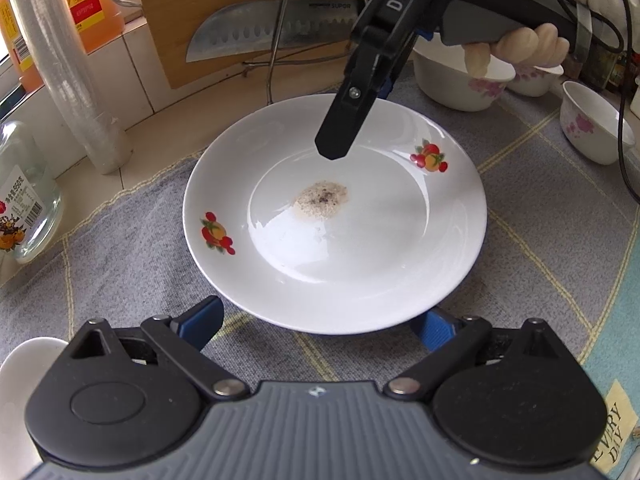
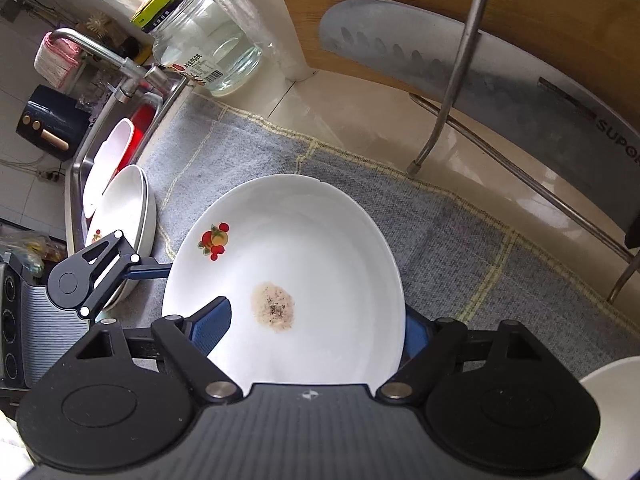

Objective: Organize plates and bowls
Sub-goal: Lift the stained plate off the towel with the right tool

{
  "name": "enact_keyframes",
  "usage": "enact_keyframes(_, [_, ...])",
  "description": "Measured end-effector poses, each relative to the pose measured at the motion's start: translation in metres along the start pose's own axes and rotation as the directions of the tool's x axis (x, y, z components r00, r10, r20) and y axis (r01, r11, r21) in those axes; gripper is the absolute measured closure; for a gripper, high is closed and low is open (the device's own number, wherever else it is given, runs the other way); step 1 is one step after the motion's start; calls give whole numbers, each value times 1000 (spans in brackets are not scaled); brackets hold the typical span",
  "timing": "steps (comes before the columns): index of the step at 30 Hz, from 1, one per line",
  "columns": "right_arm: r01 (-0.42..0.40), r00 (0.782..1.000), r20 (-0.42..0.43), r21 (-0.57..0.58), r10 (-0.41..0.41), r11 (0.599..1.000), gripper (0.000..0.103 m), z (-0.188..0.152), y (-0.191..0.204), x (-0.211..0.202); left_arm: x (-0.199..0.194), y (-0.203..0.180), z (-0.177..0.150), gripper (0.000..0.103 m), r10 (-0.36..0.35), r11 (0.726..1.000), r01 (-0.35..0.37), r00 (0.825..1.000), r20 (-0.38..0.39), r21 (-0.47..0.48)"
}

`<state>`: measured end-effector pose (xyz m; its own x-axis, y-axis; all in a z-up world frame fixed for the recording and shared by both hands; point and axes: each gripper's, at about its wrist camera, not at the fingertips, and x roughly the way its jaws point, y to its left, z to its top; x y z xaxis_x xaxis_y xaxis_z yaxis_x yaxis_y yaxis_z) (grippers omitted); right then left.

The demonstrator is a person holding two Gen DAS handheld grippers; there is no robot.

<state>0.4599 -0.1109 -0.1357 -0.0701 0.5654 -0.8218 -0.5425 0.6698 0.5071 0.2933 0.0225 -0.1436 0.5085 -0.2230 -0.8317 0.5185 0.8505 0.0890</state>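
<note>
A white plate (image 1: 360, 264) with fruit decals and a brownish stain in its middle lies on a grey cloth (image 1: 132, 248). My left gripper (image 1: 320, 326) stands open at the plate's near rim, its right finger partly under the edge. My right gripper (image 1: 358, 120) comes in from the far side and straddles the far rim, one finger hovering over the plate and the other outside it. In the right wrist view the plate (image 2: 320, 248) fills the gap of the right gripper (image 2: 318, 308), and I see no pad pressing. One blue finger (image 2: 148, 271) of the left gripper reaches the opposite rim.
Flowered bowls (image 1: 464, 84) (image 1: 592, 124) stand at the back right. Stacked plates (image 2: 124, 208) sit by the sink (image 2: 80, 168). A cutting board (image 1: 224, 8), knife (image 1: 260, 36) and wire rack (image 1: 280, 40) stand behind. A glass jar (image 1: 24, 200) and stacked cups (image 1: 68, 72) are left.
</note>
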Motion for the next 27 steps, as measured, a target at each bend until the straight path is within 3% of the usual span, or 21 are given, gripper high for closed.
enact_keyframes(10, [-63,996,62,45,60,997,15,-7,-9,-7,3,-4,3,2,9,999,-9,1000,5,47])
enact_keyframes(19, [-13,999,45,-22,14,1000,15,-9,0,-3,1,3,3,2,2,995,-2,1000,0,100])
enact_keyframes(27, [3,999,54,-39,-1,999,15,-9,2,-3,0,17,2,3,-76,990,75,997,-3,118])
